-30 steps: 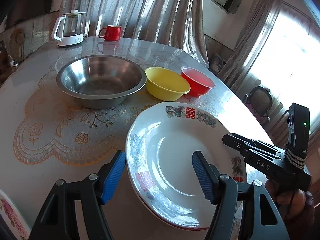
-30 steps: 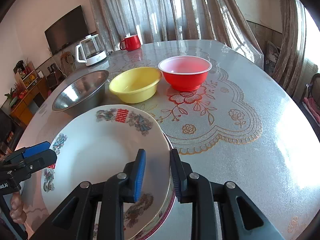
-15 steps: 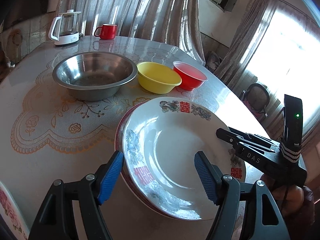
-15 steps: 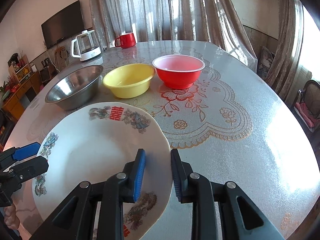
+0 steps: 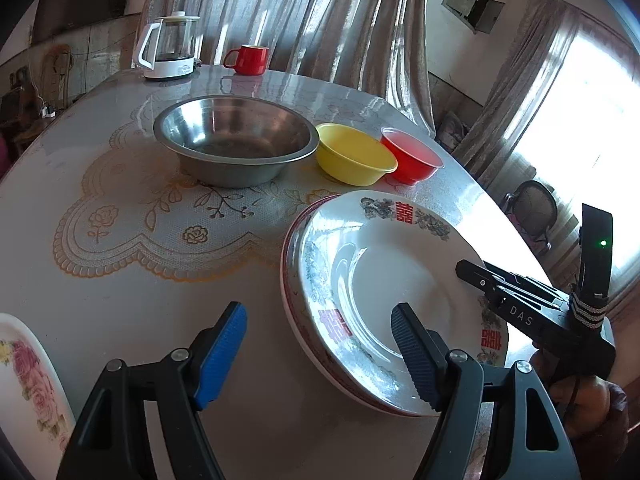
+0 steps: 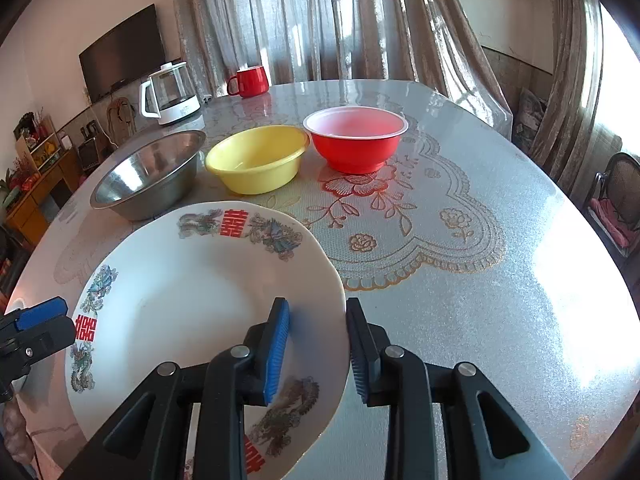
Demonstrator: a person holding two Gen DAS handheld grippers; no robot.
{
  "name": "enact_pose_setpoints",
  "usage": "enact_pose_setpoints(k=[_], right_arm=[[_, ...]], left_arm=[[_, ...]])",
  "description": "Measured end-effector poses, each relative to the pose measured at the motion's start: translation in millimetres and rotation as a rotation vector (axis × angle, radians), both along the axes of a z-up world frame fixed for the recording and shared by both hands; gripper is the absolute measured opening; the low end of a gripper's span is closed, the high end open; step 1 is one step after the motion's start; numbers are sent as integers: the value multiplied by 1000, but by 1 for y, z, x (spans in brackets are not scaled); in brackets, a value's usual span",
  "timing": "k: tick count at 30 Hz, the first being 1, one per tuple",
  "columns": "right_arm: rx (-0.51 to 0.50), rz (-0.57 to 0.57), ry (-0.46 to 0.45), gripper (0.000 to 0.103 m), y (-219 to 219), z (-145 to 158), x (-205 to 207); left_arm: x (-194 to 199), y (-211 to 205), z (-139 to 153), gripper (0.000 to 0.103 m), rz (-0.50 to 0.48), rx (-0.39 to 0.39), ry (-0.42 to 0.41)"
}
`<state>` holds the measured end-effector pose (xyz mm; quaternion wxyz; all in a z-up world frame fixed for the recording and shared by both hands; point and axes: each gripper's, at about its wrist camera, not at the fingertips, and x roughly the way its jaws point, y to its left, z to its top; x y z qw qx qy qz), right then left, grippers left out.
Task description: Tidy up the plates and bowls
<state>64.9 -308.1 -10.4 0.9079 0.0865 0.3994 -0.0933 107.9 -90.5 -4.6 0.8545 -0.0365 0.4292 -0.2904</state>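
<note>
My right gripper (image 6: pixel 318 350) is shut on the rim of a white plate with red characters and dragon pattern (image 6: pixel 180 300). In the left wrist view that plate (image 5: pixel 384 276) sits tilted on top of a red-rimmed plate (image 5: pixel 292 240) on the table, with the right gripper (image 5: pixel 512 292) at its right edge. My left gripper (image 5: pixel 320 356) is open and empty, its right finger over the plate's near rim. A steel bowl (image 5: pixel 236 140), a yellow bowl (image 5: pixel 352 154) and a red bowl (image 5: pixel 412 156) stand in a row beyond.
A floral plate (image 5: pixel 24 380) lies at the table's near left edge. A glass kettle (image 5: pixel 170 46) and a red mug (image 5: pixel 248 59) stand at the far side. The round table (image 6: pixel 480 280) has a lace-pattern cover. A chair (image 6: pixel 618 200) stands at the right.
The white plate, held by my right gripper, has moved down toward the red-rimmed plate, which now shows under its left edge. My left gripper drew back to the left, staying open.
</note>
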Motion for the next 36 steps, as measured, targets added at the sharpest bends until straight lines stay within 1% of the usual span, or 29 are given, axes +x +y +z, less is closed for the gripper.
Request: enact_pose_setpoints(k=[6,14,16,19,22,25,28,30,36], right_arm=[[-92,-3,7,32,12,-1,1],[-180,-5,19,37,23,-4,6],[-187,-7,15,39,25,-5,6],[-176,-1,18,39,23,-4,6],[-129,-4,27,41,19,-5,5],[-115,-7,30,42,19,-6,4],[-100,-14,39,43,18,-6,4],[-80,-21,43,43,17,-5,2],[-44,-36,12,45,15,5,-5]], left_arm=[[-2,-5,2,74,-15,3,-10],[-4,-9,1,73,-24,0,-5],[-5,-10,1,73,-26,1,-6],[-8,-11,2,73,-30,9,-16],[-9,-9,2,74,-6,30,-29],[-9,-4,3,75,18,47,-43],[-10,1,5,81,43,74,-63],[-11,5,6,82,59,79,-71],[-14,20,9,82,95,82,-79]])
